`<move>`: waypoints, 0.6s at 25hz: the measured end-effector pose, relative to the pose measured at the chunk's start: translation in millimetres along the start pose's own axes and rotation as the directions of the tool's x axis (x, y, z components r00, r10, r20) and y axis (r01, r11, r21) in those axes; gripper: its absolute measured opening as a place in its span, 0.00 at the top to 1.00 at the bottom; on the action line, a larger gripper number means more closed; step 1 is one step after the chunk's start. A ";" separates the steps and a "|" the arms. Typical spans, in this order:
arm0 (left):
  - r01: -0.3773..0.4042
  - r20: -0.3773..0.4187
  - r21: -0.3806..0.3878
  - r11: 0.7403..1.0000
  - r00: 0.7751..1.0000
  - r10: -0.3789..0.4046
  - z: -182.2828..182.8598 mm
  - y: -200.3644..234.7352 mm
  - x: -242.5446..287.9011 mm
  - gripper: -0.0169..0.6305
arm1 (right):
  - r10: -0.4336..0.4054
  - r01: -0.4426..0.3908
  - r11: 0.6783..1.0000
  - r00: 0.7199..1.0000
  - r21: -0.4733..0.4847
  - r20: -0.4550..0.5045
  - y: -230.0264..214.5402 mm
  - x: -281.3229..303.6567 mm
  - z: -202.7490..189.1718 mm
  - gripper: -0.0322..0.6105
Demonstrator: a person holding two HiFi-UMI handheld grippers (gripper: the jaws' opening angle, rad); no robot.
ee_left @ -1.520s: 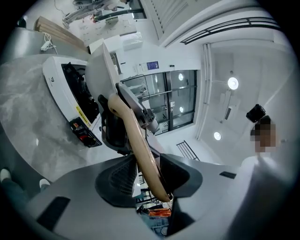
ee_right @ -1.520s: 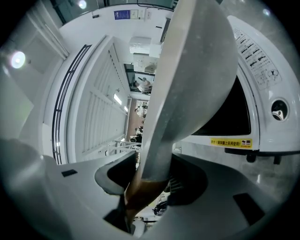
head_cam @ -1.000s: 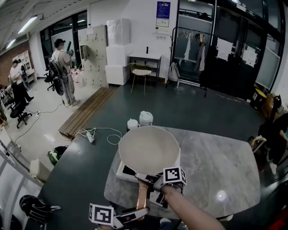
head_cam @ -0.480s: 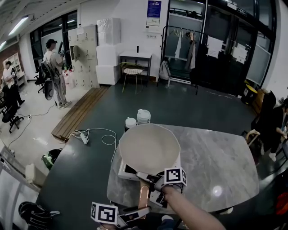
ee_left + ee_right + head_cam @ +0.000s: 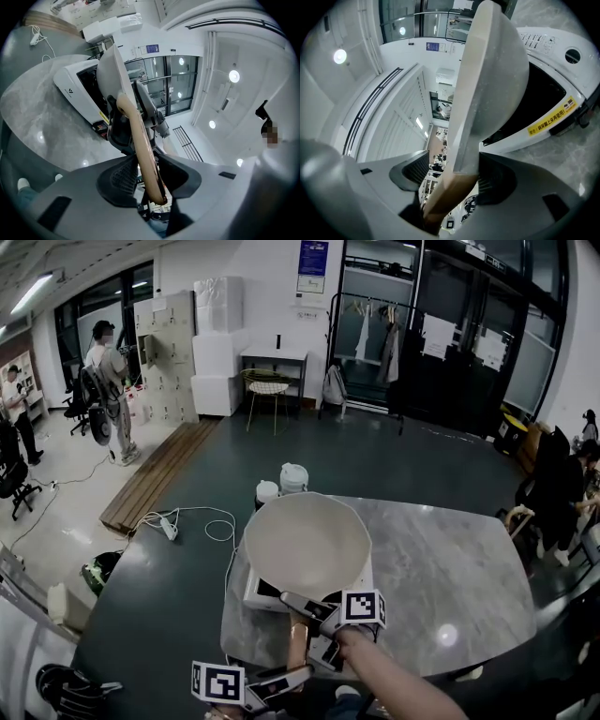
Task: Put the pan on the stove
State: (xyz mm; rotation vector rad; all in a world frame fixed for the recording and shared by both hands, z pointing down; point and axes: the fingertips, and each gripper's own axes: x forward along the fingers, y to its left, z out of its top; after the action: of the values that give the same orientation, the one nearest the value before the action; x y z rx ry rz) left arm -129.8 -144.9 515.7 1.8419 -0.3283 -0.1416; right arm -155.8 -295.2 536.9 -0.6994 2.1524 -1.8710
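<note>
Your right gripper (image 5: pixel 450 174) has loosened since a second ago: its jaws are opening, with the pan's wooden handle (image 5: pixel 297 645) between them and one pad clear of the wood. Your left gripper (image 5: pixel 145 171) clamps the handle's free end. The pan (image 5: pixel 307 545) sits on the white stove (image 5: pixel 258 594), on the grey marble table (image 5: pixel 450 568) near its edge closest to you.

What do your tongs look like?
The left tongs and right tongs are grey with black ribbed pads. Each carries a white cube printed with black square markers. The right tongs are opening, the pan handle between them.
</note>
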 end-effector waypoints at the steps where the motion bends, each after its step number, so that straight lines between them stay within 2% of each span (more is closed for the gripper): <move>1: -0.001 0.004 -0.002 1.000 1.000 0.001 -0.1 0.4 -0.2 0.75 | 0.014 -0.014 1.000 1.000 0.002 0.006 1.5 -0.9 0.2 0.49; 2: 0.015 0.014 -0.027 1.000 1.000 -0.015 -0.8 -2.3 1.0 0.75 | 0.025 -0.025 1.000 1.000 0.008 0.014 2.8 -1.9 0.4 0.49; 4: 0.071 0.049 -0.127 0.989 0.997 -0.066 -3.4 -11.3 4.7 0.75 | 0.032 -0.033 0.999 0.999 0.018 0.034 3.7 -4.4 1.8 0.48; 5: 0.082 0.058 -0.143 0.986 0.996 -0.075 -3.3 -12.6 5.0 0.75 | 0.031 -0.032 0.999 0.998 0.023 0.045 3.3 -5.9 3.1 0.48; 10: 0.130 0.092 -0.177 0.976 0.989 -0.115 -0.5 -14.3 2.7 0.74 | 0.004 -0.008 0.999 0.995 0.040 0.103 -5.5 -22.7 9.6 0.48; 15: 0.123 0.120 -0.161 0.979 0.987 -0.105 9.2 -9.8 -3.9 0.55 | -0.021 0.010 0.998 0.986 0.063 0.166 -10.5 -40.9 12.6 0.48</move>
State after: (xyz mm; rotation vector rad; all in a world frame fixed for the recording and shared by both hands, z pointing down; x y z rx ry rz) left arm -134.5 -149.7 503.3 1.6887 -0.2789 -0.3424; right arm -112.4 -287.7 538.7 -0.8301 1.9833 -1.8083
